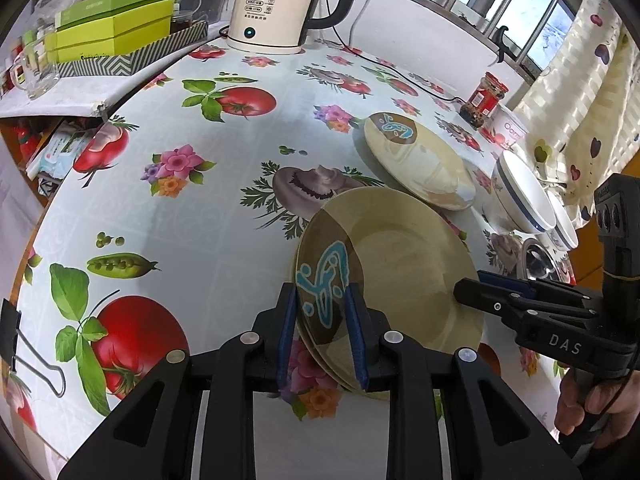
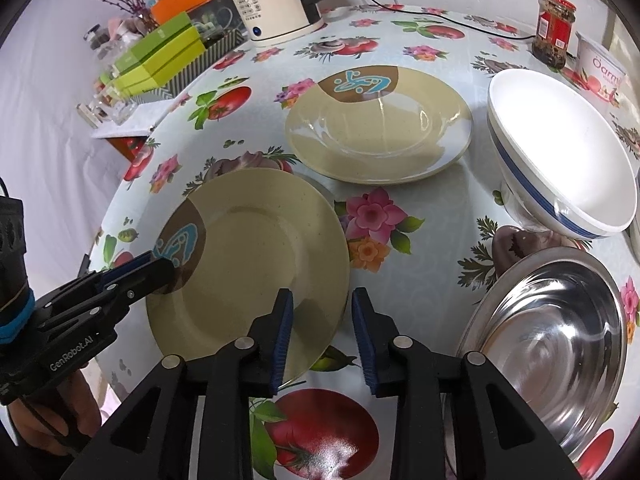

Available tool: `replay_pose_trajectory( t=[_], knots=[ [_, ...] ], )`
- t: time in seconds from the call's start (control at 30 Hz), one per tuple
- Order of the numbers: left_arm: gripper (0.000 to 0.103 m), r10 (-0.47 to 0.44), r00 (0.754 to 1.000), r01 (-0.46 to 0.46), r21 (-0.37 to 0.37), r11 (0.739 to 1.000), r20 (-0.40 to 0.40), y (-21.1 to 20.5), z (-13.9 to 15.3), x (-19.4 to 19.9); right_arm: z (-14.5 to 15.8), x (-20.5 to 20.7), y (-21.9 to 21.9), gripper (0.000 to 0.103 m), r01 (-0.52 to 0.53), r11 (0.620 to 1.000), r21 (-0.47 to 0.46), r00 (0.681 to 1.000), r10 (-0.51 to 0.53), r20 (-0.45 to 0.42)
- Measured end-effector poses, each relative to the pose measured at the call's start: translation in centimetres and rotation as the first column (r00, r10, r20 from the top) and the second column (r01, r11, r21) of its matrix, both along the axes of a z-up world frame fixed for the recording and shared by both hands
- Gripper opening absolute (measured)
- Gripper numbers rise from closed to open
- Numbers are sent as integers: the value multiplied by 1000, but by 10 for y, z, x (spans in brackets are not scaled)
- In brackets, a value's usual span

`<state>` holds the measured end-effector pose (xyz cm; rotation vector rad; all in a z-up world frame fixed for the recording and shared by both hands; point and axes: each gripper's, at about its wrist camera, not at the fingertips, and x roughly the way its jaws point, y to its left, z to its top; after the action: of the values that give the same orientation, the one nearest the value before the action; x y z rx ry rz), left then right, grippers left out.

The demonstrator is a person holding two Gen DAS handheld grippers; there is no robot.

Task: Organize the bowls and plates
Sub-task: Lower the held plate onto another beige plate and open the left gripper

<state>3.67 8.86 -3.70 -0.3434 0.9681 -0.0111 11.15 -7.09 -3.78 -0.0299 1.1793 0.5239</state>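
Right wrist view: both grippers, left gripper (image 2: 176, 270) at nine o'clock, right gripper (image 2: 320, 336) at six, straddle the near plate (image 2: 256, 248) with narrow, slack jaws, seemingly releasing it.

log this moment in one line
left gripper: around near plate rim, grip unclear | right gripper: open at same rim | far plate: on table | bowls: untouched

This is a home dining corner. A round table (image 2: 440, 208) wears an oilcloth printed with tomatoes, peas and flowers. At the far side stand an electric kettle (image 1: 276, 4), a sauce jar (image 1: 484, 100) and green boxes (image 1: 116, 28). A patterned curtain (image 1: 580, 120) hangs by the barred window (image 1: 520, 4) on the right.
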Motion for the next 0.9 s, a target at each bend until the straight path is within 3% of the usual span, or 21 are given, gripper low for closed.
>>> replay_pose_trajectory(
  t=[0.9],
  knots=[
    [27,13,1000,-13,20,1000,9,2,-4,15,0,2,-2,31,11,1000,4,1000,-11,20]
  ],
)
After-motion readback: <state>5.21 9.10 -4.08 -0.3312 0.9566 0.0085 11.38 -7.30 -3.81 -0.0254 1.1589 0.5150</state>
